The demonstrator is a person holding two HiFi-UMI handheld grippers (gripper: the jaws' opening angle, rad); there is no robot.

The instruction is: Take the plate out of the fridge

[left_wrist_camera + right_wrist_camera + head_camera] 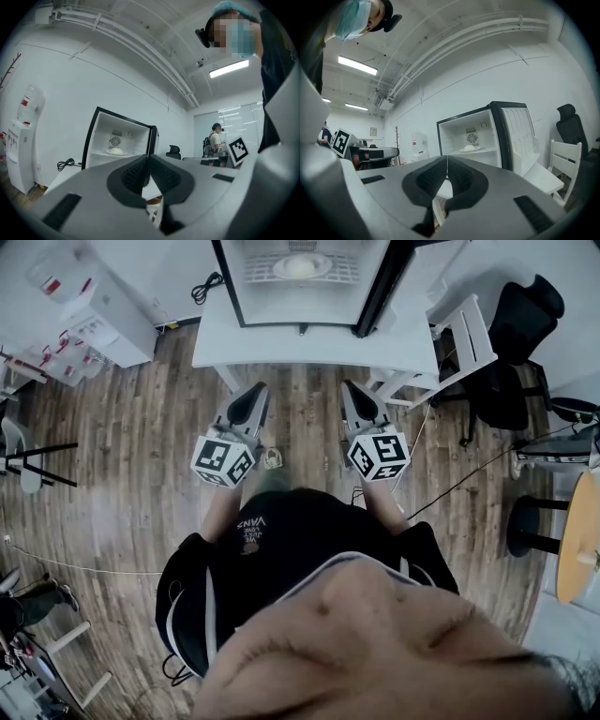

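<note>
A small open fridge [305, 282] stands on a white table [216, 338] ahead of me, its door [380, 292] swung out to the right. On its shelf lies a white plate [302, 265] with a pale mound on it; the plate [115, 151] shows in the left gripper view and the plate [470, 148] in the right gripper view too. My left gripper [259, 390] and right gripper [347, 387] hang side by side in front of the table, well short of the fridge. Both are shut with nothing between the jaws.
A white water dispenser [98, 310] stands at the left wall. Right of the table are a white chair [464, 338] and a black office chair [516, 343]. A round wooden table [578, 540] is at the far right. Another person [215, 140] stands in the background.
</note>
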